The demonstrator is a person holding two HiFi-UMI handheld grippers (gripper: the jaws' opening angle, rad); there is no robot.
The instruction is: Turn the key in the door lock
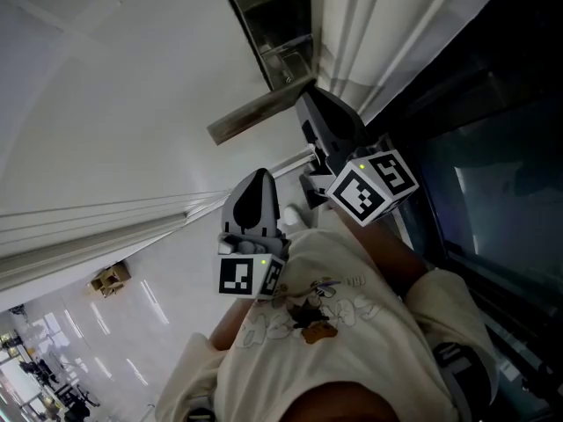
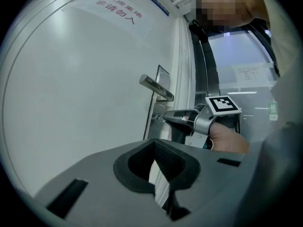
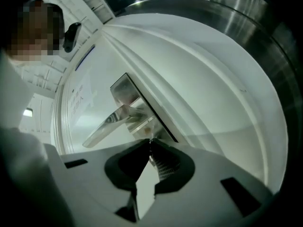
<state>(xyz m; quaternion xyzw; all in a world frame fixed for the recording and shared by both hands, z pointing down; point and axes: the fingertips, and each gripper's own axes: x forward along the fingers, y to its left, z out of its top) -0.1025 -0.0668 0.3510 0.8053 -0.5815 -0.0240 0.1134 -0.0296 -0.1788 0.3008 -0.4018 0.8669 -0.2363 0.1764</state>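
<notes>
The white door carries a steel lock plate with a lever handle. My right gripper points at the plate just under the handle. In the left gripper view its tips sit on the small key that sticks out of the lock. Seen from the right gripper view, the jaws are pinched on the key below the handle. My left gripper hangs lower, away from the lock, its jaws shut on nothing.
White door-frame moulding runs beside the lock, with a dark glass pane in a metal frame beyond it. A notice in red print is stuck high on the door. The person's pale sleeve fills the lower part of the head view.
</notes>
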